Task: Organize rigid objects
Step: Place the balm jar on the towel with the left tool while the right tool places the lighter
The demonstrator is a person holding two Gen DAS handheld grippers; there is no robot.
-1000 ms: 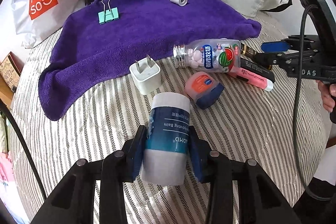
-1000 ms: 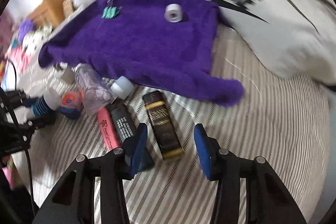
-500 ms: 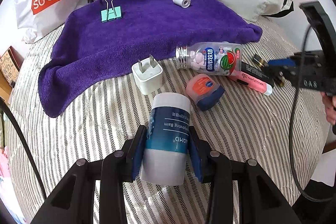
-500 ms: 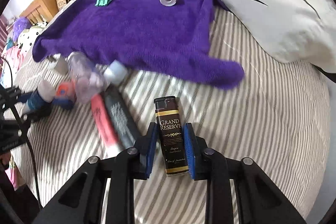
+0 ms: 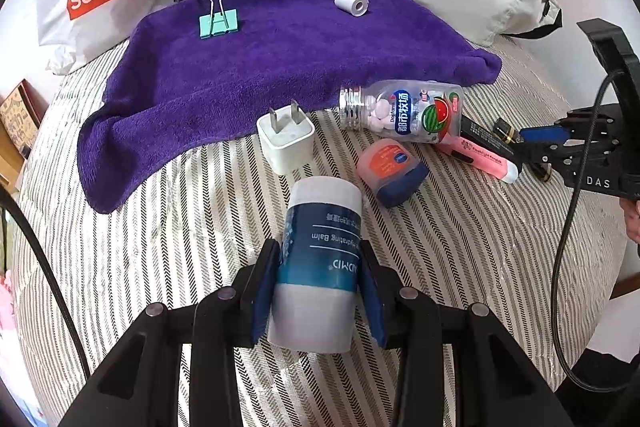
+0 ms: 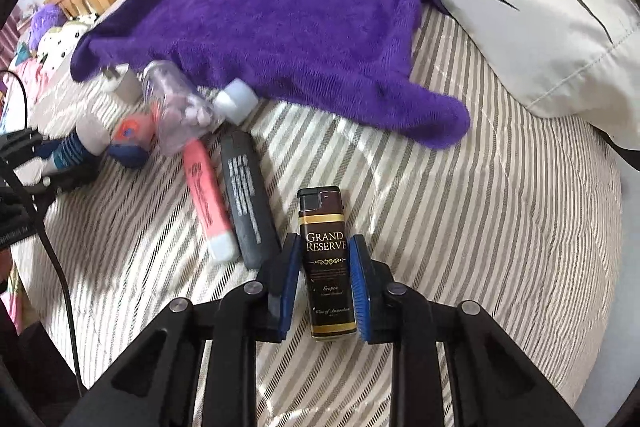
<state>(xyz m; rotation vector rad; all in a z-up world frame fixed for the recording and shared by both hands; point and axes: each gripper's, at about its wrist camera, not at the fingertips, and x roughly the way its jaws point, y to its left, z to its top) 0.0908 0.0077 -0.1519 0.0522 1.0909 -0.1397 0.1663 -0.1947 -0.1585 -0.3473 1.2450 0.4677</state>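
Rigid objects lie scattered on a striped bedspread (image 5: 160, 247) at centre frame in both views. Low in the left wrist view, the left gripper (image 5: 318, 291) reaches forward with its blue-padded jaws clenched on a smooth white-and-blue balm tube (image 5: 320, 267), a cylinder held just above the fabric. Low in the right wrist view, the right gripper (image 6: 325, 283) has its jaws pressed to both sides of a glossy brown lighter (image 6: 326, 259), a flat rectangular body with gold bands. Left of it lie a pink highlighter (image 6: 208, 199) and a matte black bar (image 6: 248, 203), side by side. A clear plastic candy bottle (image 5: 400, 111) rests on its side at the edge of the fuzzy purple towel (image 5: 260, 67), near a white charger plug (image 5: 286, 143) and a rounded orange-and-blue jar (image 5: 392, 167). On the towel at upper frame sit a teal binder clip (image 5: 218, 21) and a small white roll (image 5: 351, 3).
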